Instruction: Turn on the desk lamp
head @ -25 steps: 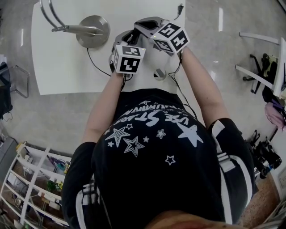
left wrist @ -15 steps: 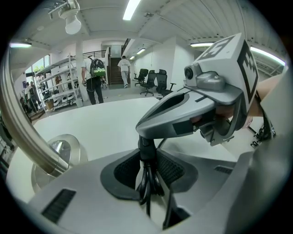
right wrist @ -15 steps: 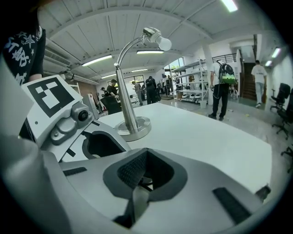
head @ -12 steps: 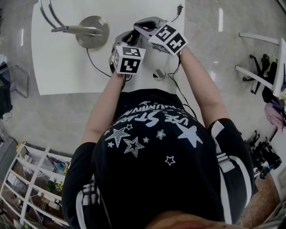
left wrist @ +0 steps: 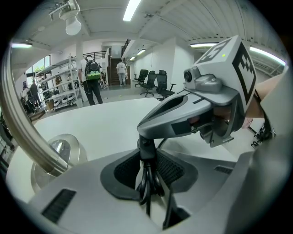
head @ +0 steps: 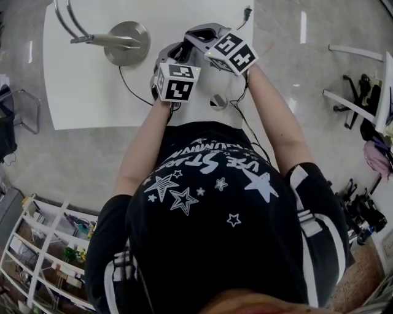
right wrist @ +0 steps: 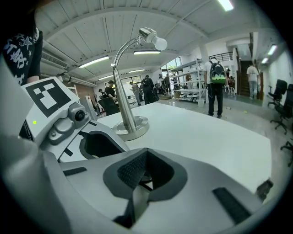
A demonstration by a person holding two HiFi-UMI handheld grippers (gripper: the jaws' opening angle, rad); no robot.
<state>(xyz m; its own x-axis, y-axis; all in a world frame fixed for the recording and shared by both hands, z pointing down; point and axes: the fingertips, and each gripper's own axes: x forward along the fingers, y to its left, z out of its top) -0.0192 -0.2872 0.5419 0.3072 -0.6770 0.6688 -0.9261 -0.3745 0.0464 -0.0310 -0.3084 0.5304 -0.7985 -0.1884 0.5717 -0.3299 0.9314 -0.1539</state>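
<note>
The desk lamp's round metal base (head: 127, 42) stands at the back left of the white table (head: 80, 92), and its curved arm rises to the lamp head (right wrist: 153, 40). A black lamp cord (head: 132, 92) runs from the base to my grippers. My left gripper (head: 172, 52) is shut on a bundle of that cord (left wrist: 147, 183), which shows between its pads. My right gripper (head: 191, 35) crosses over from the right with its jaws shut. Its tip (left wrist: 145, 146) rests on the top of the black bundle. What the tip touches there is hidden.
A small round grey object (head: 218, 101) lies near the table's front edge, and a plug (head: 247, 11) at the back. White shelving (head: 43, 257) stands at the lower left and chairs (head: 362, 92) at the right. Several people stand far off in the room (left wrist: 93, 80).
The right gripper's marker cube has rolled slightly in the head view. Both grippers stay where they were, and the left grip on the cord is unchanged.
</note>
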